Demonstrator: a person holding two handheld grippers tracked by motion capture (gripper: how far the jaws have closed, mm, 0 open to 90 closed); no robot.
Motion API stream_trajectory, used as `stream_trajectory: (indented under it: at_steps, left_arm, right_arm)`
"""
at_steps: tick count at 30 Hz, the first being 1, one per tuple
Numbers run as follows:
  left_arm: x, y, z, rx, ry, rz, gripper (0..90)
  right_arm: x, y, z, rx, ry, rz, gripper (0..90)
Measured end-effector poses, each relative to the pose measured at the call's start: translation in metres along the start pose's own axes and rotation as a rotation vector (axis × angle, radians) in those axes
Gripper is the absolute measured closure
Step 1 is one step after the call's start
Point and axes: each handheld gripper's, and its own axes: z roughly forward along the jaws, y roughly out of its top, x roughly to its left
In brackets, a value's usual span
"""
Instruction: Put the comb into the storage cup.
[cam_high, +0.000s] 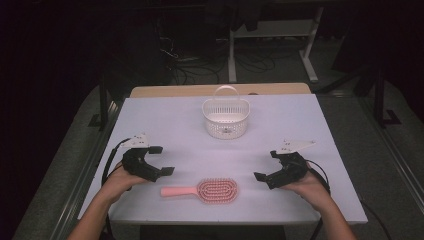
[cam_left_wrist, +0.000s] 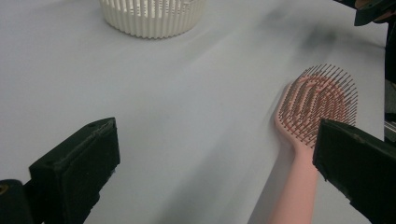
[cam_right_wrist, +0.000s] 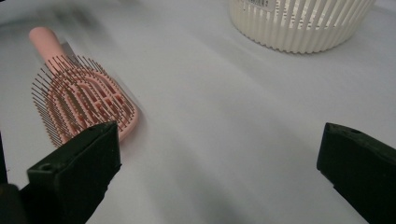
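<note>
Two grippers low over the white table (cam_high: 300, 115) in the high view: our left gripper (cam_high: 161, 160) sits near the left edge, jaws wide apart and pointing right; our right gripper (cam_high: 266, 165) mirrors it on the right side, jaws wide and pointing left. Both hands cup the grippers from behind, forearms coming in from the bottom. Pink hairbrush (cam_high: 202, 190) lies flat between them near the front edge, bristles up, handle toward the left, touching neither. White basket (cam_high: 225, 118) stands upright further back, centre. Left gripper view: jaws spread wide, brush (cam_left_wrist: 315, 105) just beside the right-hand jaw, handle nearest us, basket (cam_left_wrist: 152, 16) ahead. Right gripper view: jaws wide, brush head (cam_right_wrist: 79, 100) by the left-hand jaw, handle pointing away, basket (cam_right_wrist: 299, 23) upper right; bristle rows read clearly here.
</note>
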Motion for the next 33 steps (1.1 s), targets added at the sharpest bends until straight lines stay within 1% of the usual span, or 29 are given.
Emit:
stream_trajectory:
  at_steps: [3, 11, 17, 19, 21, 22, 26, 33]
  left_arm:
    - [-0.001, 0.001, 0.001, -0.001, 0.000, 0.010, 0.6]
    - [-0.002, 0.003, 0.005, -0.003, -0.017, 0.014, 0.6]
    - [-0.004, 0.006, 0.006, -0.005, -0.027, 0.021, 0.6]
    - [-0.005, 0.008, 0.007, -0.008, -0.029, 0.025, 0.6]
    - [-0.007, 0.010, 0.008, -0.009, -0.041, 0.034, 0.7]
    - [-0.008, 0.011, 0.009, -0.011, -0.038, 0.039, 0.7]
    - [-0.010, 0.014, 0.012, -0.006, -0.049, 0.055, 0.7]
    - [-0.013, 0.020, 0.017, -0.008, -0.070, 0.064, 0.8]
  right_arm:
    - [0.000, 0.000, 0.000, -0.001, 0.001, 0.000, 0.0]
    - [-0.001, 0.000, -0.001, -0.016, -0.001, -0.003, 0.0]
    - [-0.001, 0.000, 0.000, -0.006, 0.001, -0.009, 0.0]
    - [0.000, 0.000, 0.000, -0.007, 0.000, -0.008, 0.0]
    - [-0.001, 0.000, 0.000, -0.008, -0.001, -0.005, 0.0]
    - [-0.001, 0.000, 0.000, -0.009, -0.001, -0.005, 0.0]
    - [-0.002, 0.000, -0.001, -0.009, -0.004, 0.002, 0.0]
    - [-0.002, 0.000, -0.001, -0.010, -0.008, 0.004, 0.0]
